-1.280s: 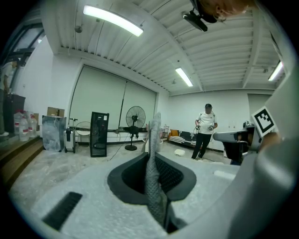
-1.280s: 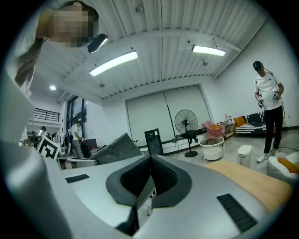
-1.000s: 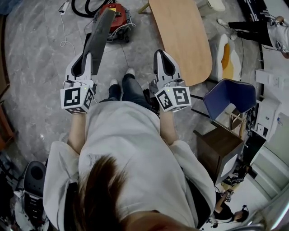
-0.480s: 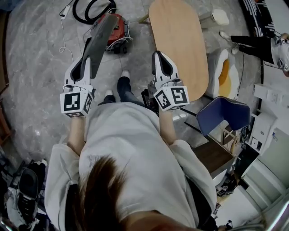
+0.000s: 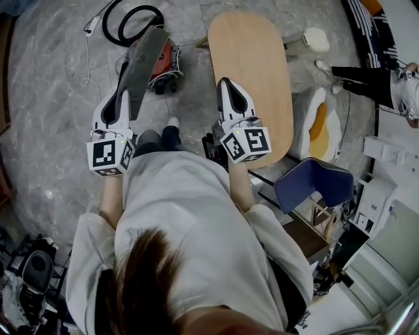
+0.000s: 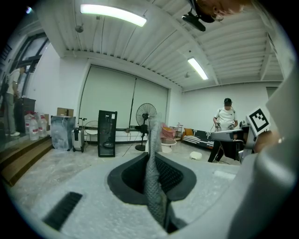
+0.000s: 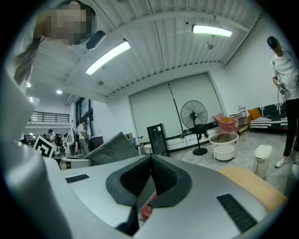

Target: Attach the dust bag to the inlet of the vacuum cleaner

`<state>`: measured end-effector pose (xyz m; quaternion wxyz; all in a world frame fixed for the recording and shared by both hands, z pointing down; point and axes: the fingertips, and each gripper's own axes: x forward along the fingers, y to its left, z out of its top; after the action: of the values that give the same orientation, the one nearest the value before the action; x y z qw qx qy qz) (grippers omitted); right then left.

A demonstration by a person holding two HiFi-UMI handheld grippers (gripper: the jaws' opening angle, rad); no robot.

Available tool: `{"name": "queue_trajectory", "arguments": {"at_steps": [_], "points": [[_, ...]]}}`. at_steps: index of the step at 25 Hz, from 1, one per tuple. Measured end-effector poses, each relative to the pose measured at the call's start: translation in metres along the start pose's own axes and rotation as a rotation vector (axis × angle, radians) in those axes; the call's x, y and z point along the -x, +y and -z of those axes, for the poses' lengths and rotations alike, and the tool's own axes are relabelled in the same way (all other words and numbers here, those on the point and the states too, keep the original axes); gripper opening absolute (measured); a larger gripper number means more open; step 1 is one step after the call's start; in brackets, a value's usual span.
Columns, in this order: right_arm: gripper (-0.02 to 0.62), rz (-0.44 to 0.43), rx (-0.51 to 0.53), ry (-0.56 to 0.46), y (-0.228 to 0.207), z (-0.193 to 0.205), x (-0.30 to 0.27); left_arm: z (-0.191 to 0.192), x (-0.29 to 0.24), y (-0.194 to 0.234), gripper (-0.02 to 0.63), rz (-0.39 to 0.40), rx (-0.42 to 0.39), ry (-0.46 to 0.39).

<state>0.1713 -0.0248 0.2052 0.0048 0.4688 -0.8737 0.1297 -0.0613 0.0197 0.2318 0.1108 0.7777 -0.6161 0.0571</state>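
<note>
The grey flat dust bag (image 5: pixel 145 62) sticks up and forward from my left gripper (image 5: pixel 125 93), which is shut on its lower edge. In the left gripper view the bag (image 6: pixel 153 179) stands edge-on between the pads of that gripper (image 6: pixel 150 156). The red vacuum cleaner (image 5: pixel 163 60) sits on the floor just beyond the bag, with its black hose (image 5: pixel 131 16) coiled behind. My right gripper (image 5: pixel 226 84) is shut and empty, held beside the left over the table's near edge. In the right gripper view the closed gripper (image 7: pixel 150 158) has the bag (image 7: pixel 110 149) to its left and the vacuum cleaner (image 7: pixel 145 213) showing red below.
A long wooden table (image 5: pixel 258 65) runs ahead on the right. A blue chair (image 5: pixel 314 183) stands at the right, a white cable (image 5: pixel 88 55) lies on the grey floor at the left. A person's legs (image 5: pixel 366 49) are at the far right. A fan (image 7: pixel 194 114) stands ahead.
Both grippers and the held bag have moved forward with the person. The vacuum cleaner and the table now lie nearer, lower in the head view.
</note>
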Motion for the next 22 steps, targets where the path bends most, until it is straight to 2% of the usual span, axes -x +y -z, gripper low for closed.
{"name": "queue_trajectory", "arguments": {"at_steps": [11, 22], "points": [[0.002, 0.001, 0.002, -0.033, -0.003, -0.011, -0.02, -0.016, -0.018, 0.006, 0.038, 0.026, -0.024, -0.029], [0.002, 0.023, -0.008, -0.06, 0.035, -0.025, -0.057, -0.037, -0.022, 0.045, 0.038, 0.098, -0.071, -0.028]]}}
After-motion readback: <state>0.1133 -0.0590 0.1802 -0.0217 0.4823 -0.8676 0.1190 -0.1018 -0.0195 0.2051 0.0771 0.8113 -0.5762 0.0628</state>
